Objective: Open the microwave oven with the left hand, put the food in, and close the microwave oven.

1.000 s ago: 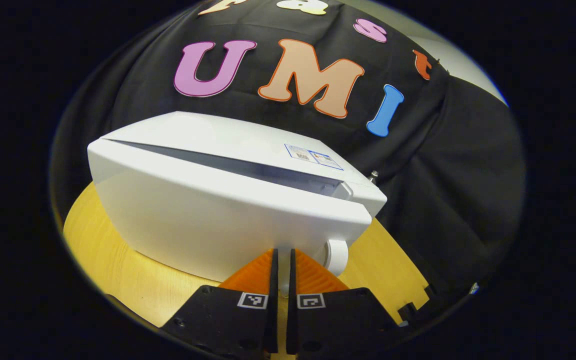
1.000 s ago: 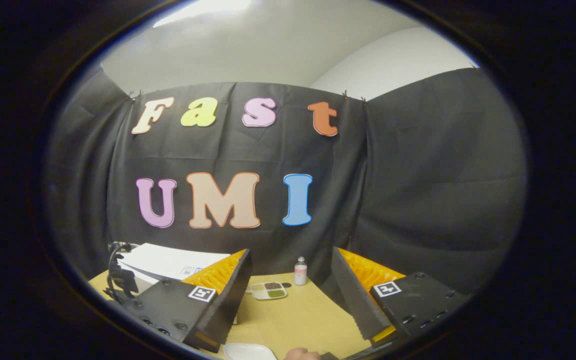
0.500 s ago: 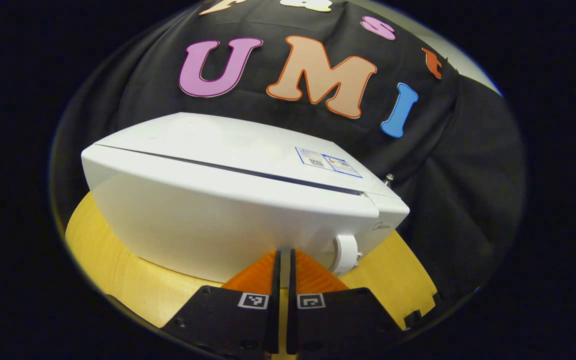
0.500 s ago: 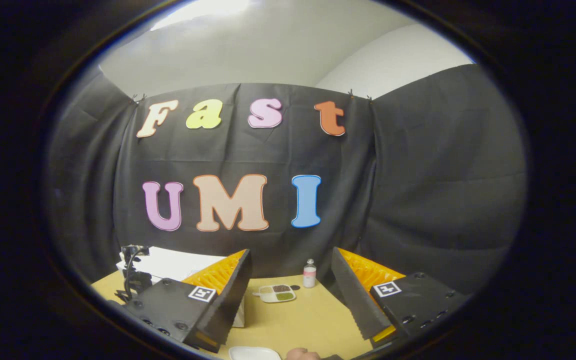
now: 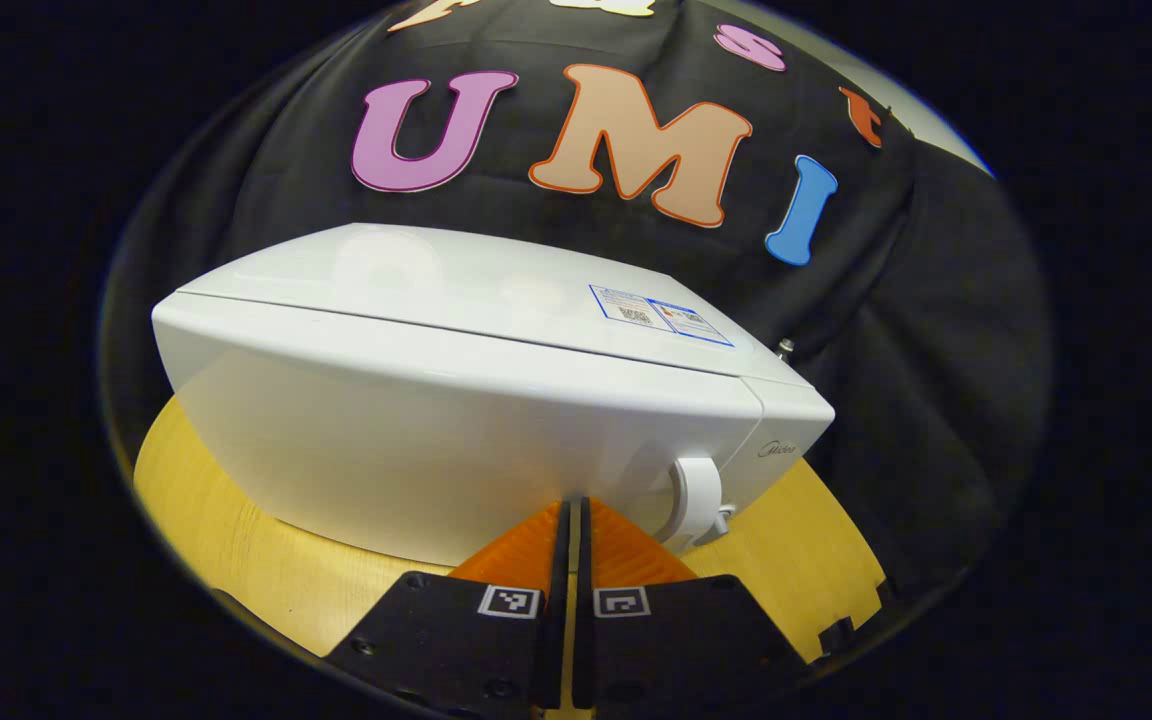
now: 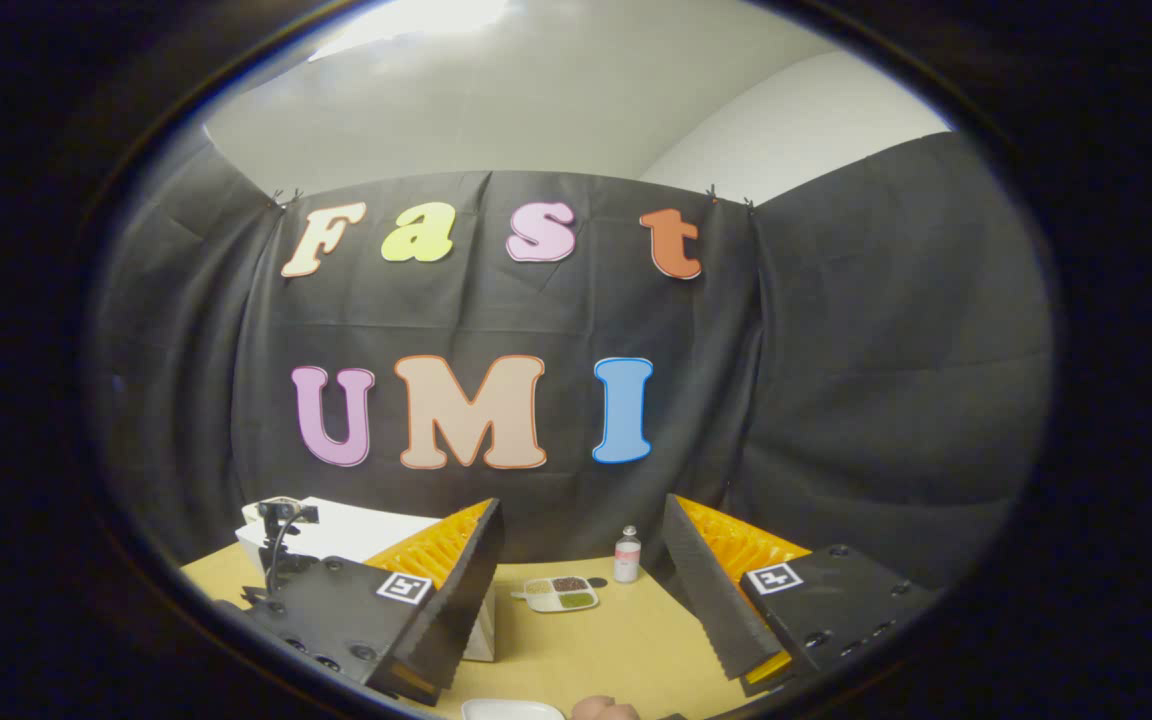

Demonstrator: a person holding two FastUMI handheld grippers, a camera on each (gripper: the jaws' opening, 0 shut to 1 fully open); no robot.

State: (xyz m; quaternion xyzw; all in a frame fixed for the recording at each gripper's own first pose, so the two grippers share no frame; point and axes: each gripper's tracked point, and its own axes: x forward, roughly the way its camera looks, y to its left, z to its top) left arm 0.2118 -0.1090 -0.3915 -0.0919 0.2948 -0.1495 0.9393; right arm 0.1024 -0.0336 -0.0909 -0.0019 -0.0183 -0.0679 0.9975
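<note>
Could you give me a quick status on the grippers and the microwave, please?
Left gripper shut, empty, at white microwave oven door front. Door looks closed. Right gripper open, empty, above wooden table.

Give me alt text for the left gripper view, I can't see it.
A white microwave oven with its door closed sits on a wooden table against a black cloth wall. The left hand-held gripper, fingers together, points at the door's lower edge beside a white round knob.

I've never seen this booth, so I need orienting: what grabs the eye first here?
The white microwave oven looms on the wooden table, its door closed, with the shut left gripper at its lower front. Farther right, the open right gripper frames a small divided dish and a little bottle.
</note>
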